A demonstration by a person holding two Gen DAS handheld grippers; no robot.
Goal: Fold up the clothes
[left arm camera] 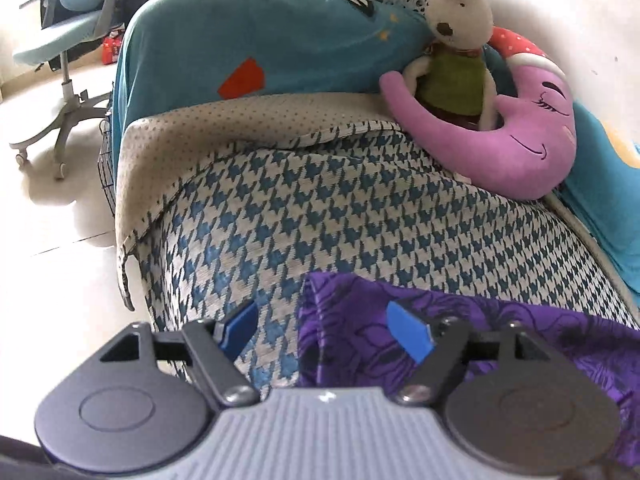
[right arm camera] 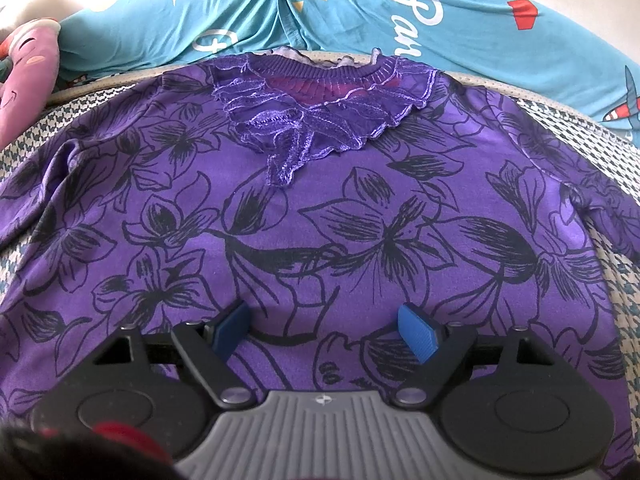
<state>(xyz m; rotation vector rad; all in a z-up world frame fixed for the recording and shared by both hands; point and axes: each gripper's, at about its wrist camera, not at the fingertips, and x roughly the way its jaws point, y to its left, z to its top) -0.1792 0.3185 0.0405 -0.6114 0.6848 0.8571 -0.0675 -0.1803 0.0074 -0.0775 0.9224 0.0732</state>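
The purple floral top [right arm camera: 320,220] lies spread flat, front up, on the houndstooth sofa cover [left arm camera: 340,216], its lace collar [right arm camera: 320,116] toward the teal cushions [right arm camera: 360,20]. The right gripper [right arm camera: 324,332] hovers over the lower middle of it, jaws wide apart, holding nothing. The left gripper [left arm camera: 324,332] sits at the garment's left edge, jaws also apart, perhaps just above the cloth. A plush rabbit [left arm camera: 456,40] leans on a purple moon pillow [left arm camera: 520,136].
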